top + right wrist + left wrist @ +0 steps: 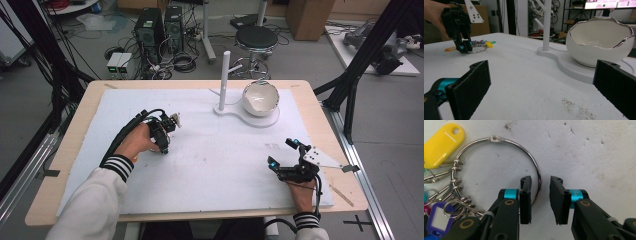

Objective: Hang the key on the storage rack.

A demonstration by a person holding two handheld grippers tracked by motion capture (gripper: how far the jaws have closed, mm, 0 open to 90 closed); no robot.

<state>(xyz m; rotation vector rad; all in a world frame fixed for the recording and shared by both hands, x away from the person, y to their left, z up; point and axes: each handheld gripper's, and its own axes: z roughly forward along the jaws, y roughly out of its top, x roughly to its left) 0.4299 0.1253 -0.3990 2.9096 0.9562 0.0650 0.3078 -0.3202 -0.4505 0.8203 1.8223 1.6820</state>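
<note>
A large metal key ring (499,140) lies flat on the white mat and carries several smaller rings and plastic tags, among them a yellow tag (442,143) and a purple one (436,216). My left gripper (540,195) points down at the mat with the ring's wire between its jaws, close to one pad. A gap shows on the other side, so the pads do not press. In the high view this gripper (164,145) stands at the mat's left. My right gripper (282,152) rests at the right front, open wide and holding nothing. From there the key bunch (482,44) is seen far off.
At the back of the mat (225,165) stands a white base (235,112) with an upright post (223,82) and a white egg-shaped bowl (260,98) with a silver rim. Wooden table edge (345,195) borders the mat. A stool and computers stand behind the table.
</note>
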